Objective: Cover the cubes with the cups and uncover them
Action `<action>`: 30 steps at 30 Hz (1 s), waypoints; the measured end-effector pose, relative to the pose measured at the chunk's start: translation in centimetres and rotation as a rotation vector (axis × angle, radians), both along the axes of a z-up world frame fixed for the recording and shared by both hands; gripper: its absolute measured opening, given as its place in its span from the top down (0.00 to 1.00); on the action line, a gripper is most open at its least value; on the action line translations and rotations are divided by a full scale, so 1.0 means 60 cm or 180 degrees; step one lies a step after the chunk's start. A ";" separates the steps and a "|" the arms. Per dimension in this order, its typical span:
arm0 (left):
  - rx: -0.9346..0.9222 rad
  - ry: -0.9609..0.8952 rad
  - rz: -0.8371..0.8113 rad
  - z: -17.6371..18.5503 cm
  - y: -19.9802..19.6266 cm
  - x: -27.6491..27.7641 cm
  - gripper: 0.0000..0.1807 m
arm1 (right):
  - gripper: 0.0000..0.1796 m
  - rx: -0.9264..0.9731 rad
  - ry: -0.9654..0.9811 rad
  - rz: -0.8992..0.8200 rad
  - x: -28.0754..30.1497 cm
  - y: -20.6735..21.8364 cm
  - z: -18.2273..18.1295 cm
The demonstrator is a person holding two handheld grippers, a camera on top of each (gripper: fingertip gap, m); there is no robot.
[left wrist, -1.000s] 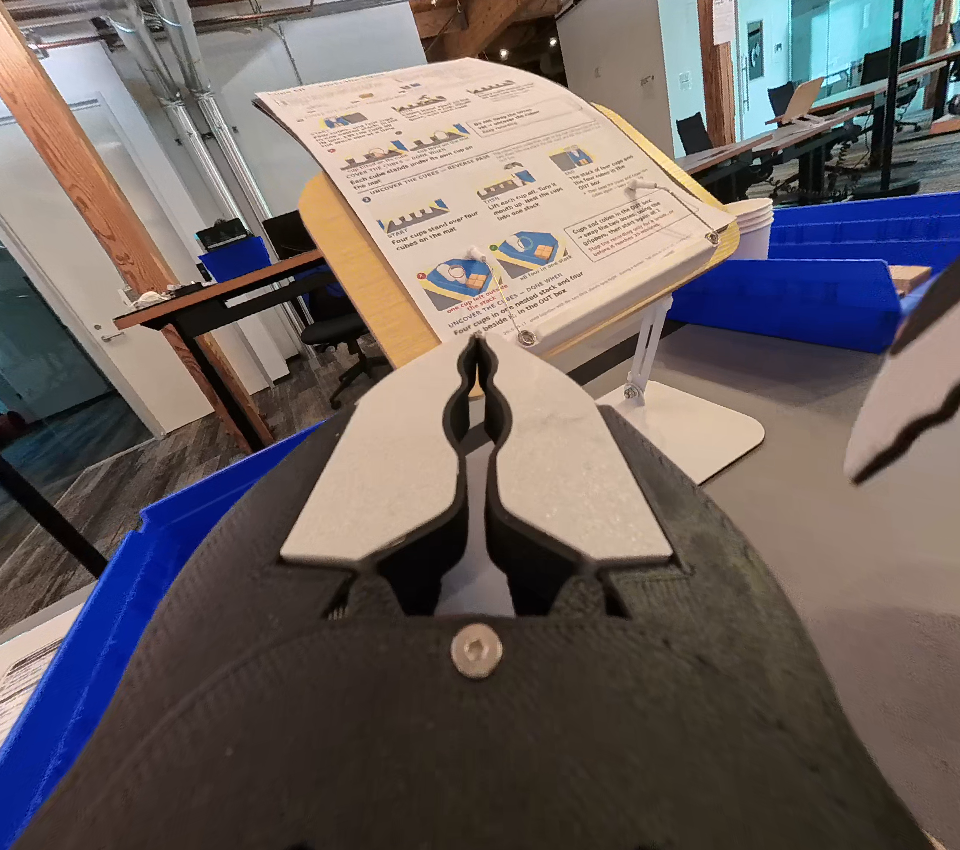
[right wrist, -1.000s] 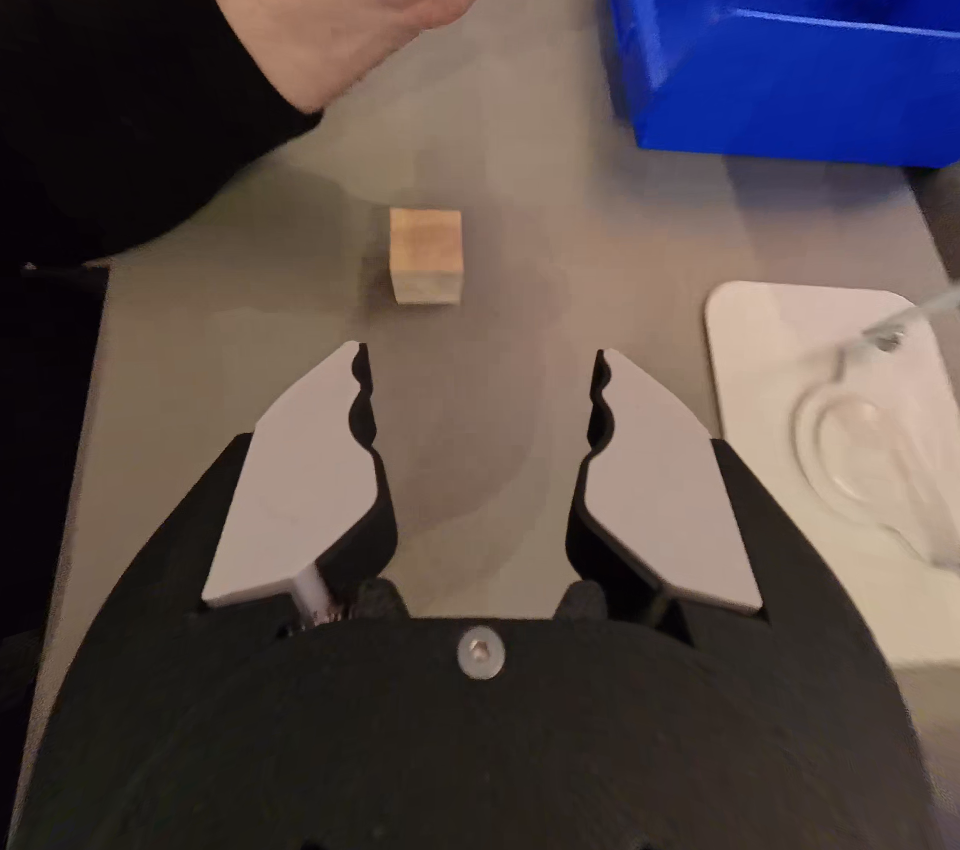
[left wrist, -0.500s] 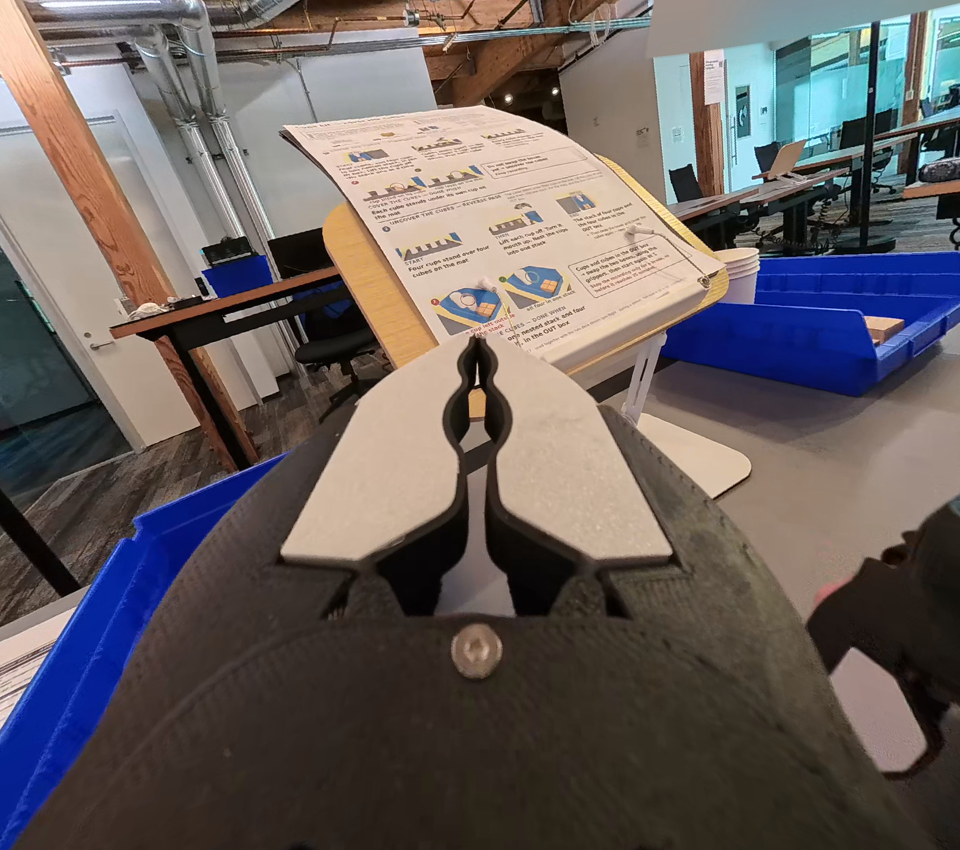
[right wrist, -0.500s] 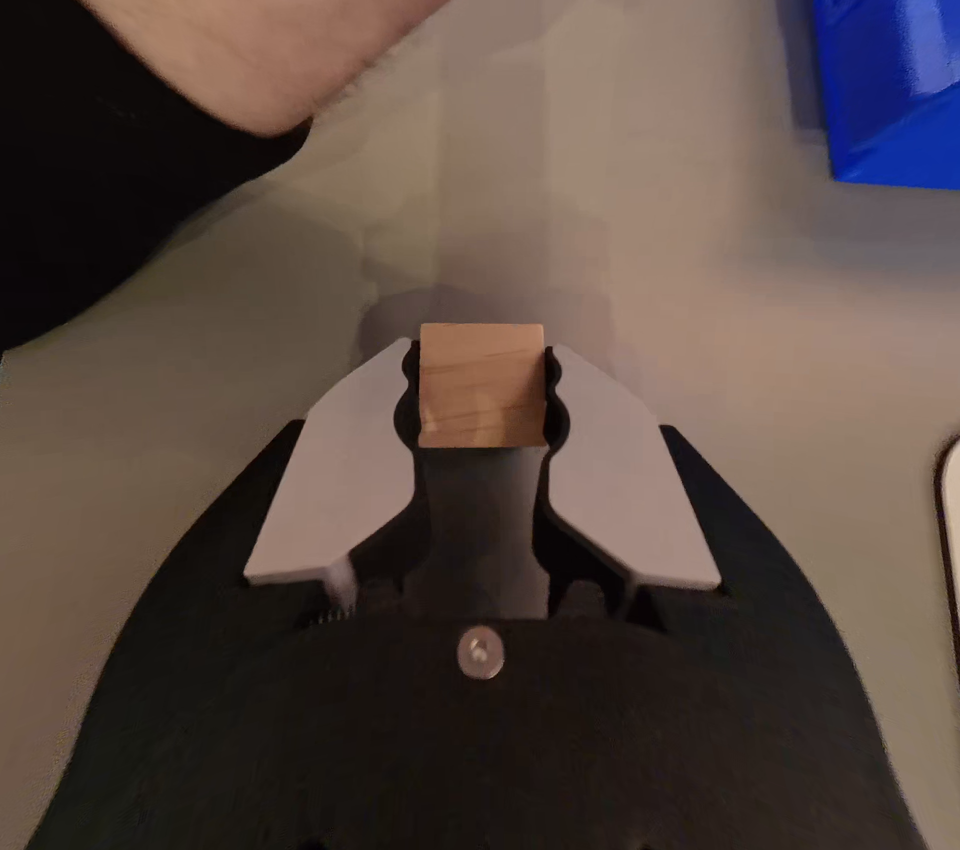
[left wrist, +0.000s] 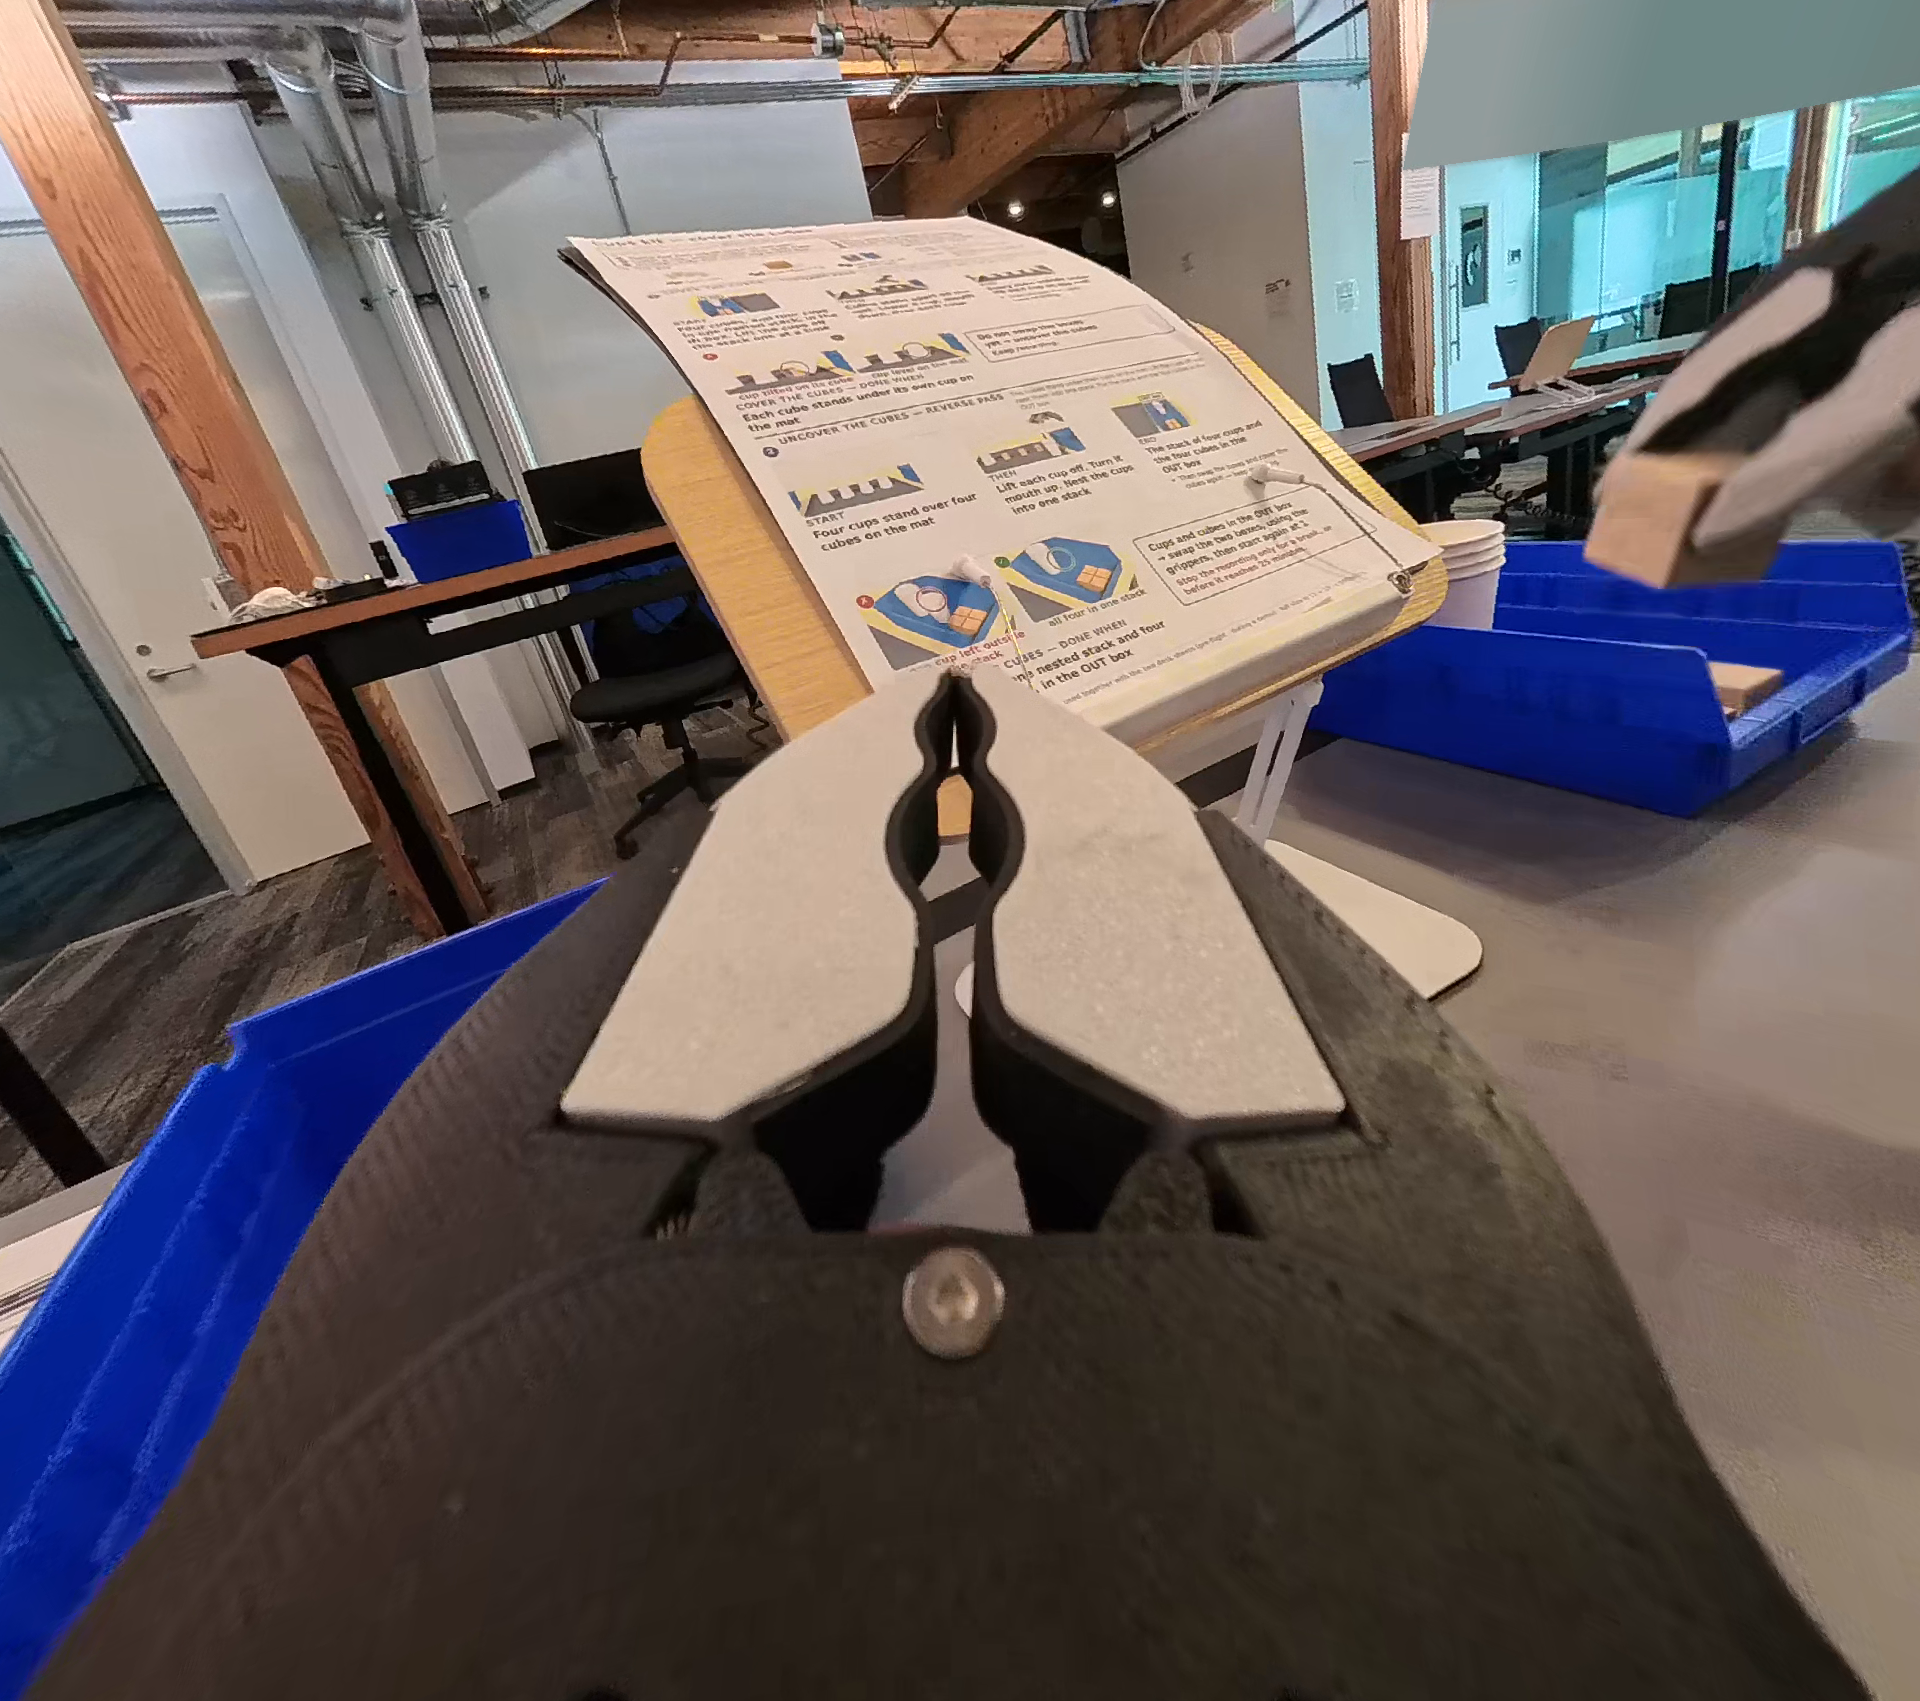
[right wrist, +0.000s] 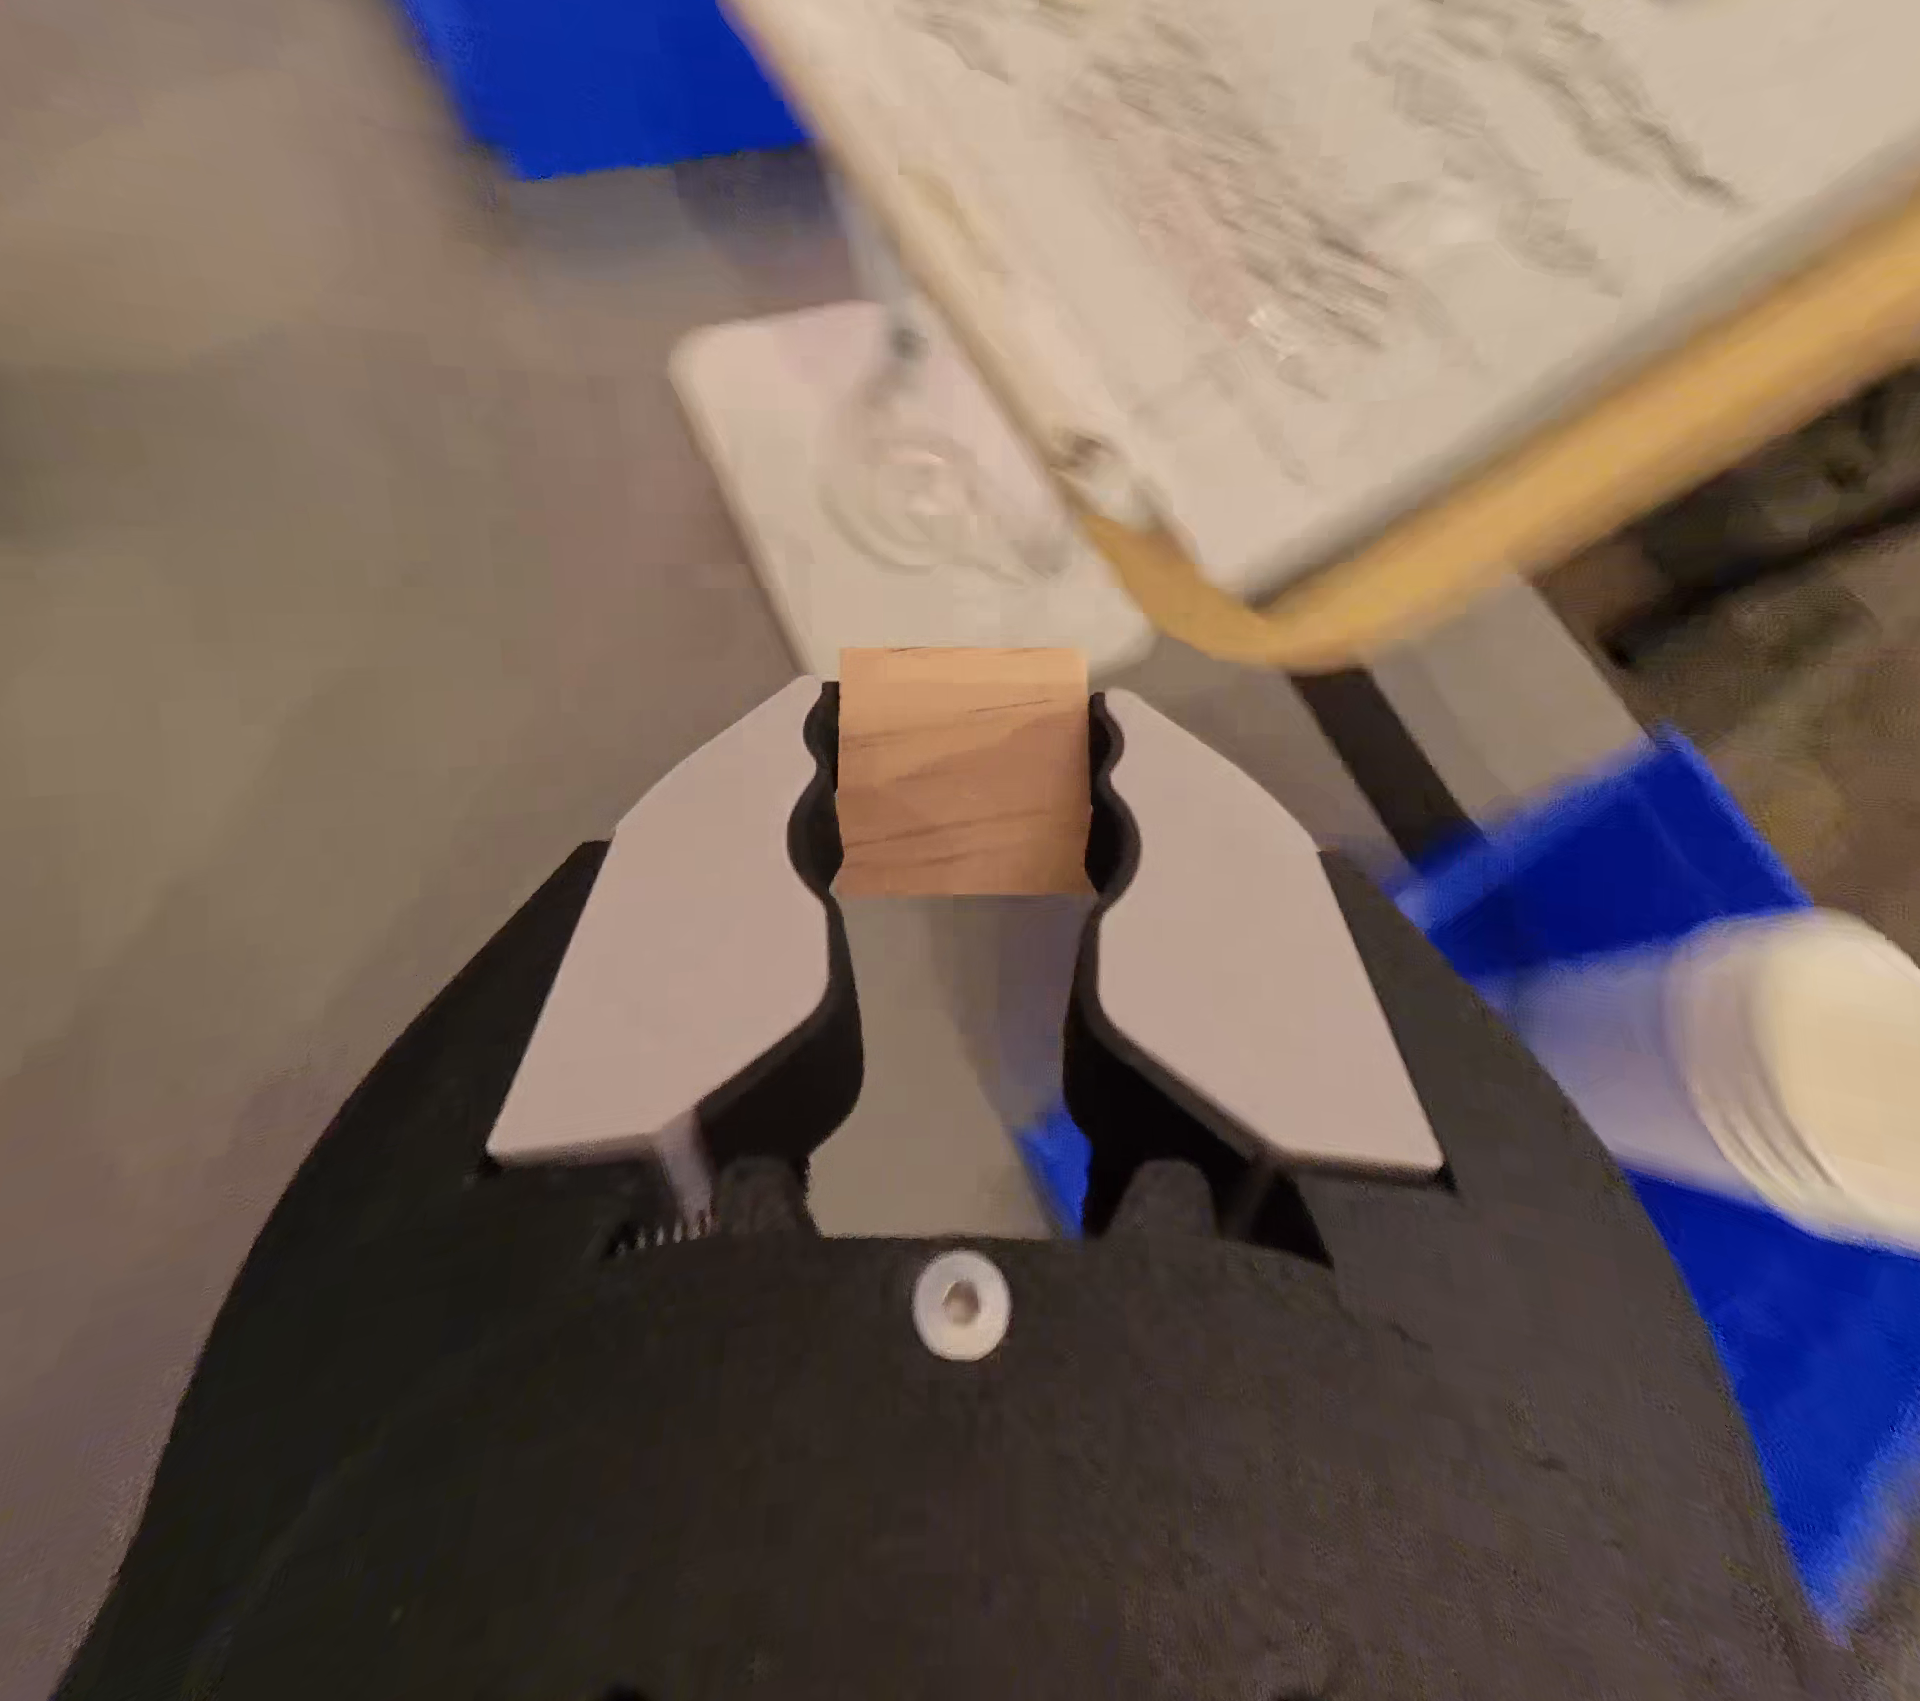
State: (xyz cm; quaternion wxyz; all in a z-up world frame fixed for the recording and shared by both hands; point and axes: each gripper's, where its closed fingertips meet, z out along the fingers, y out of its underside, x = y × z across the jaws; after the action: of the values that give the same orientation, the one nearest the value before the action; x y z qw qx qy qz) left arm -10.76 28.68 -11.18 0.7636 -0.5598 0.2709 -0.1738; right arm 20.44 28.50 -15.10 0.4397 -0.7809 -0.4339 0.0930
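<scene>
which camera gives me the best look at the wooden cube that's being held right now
The right wrist view: the wooden cube sits sharp and centred, pinched between the right claw's fingertips. The left wrist view shows the same cube only at its right edge, small and blurred, sticking out of that claw above the table.

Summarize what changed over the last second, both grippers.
The right gripper, open above the table a second ago, closed on the wooden cube and lifted it off the grey table; it now hangs in the air near the instruction stand and the blue bin holding the stacked cups. The left gripper stayed shut and empty, tilting slightly up.
</scene>
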 end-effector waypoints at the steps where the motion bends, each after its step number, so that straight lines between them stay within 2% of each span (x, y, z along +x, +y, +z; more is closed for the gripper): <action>1: -0.0013 0.0006 -0.0002 -0.002 0.001 0.002 1.00 | 0.75 -0.0016 0.0009 -0.0278 0.050 0.016 0.010; 3: -0.0041 0.0022 -0.0004 -0.007 0.004 0.005 1.00 | 0.75 0.0003 0.0221 -0.0768 0.136 0.045 0.026; 6: -0.0075 0.0043 -0.0020 -0.012 0.007 0.011 1.00 | 0.75 -0.0101 0.0448 -0.1336 0.234 0.082 0.007; 11: -0.0083 0.0080 -0.0014 -0.016 0.008 0.013 1.00 | 0.75 -0.0294 0.0556 -0.2015 0.332 0.130 -0.073; 19: -0.0093 0.0020 -0.0015 -0.013 0.008 0.003 1.00 | 0.75 -0.0699 0.0349 -0.2751 0.403 0.157 -0.183; 30: -0.0100 -0.0010 -0.0033 -0.012 0.008 0.003 1.00 | 0.75 -0.1115 0.0328 -0.3143 0.435 0.167 -0.251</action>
State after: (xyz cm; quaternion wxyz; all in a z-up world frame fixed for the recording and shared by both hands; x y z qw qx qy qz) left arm -10.60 29.15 -11.87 0.7542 -0.5700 0.2698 -0.1829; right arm 46.52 38.53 -30.14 0.3148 -0.9486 0.0300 -0.0158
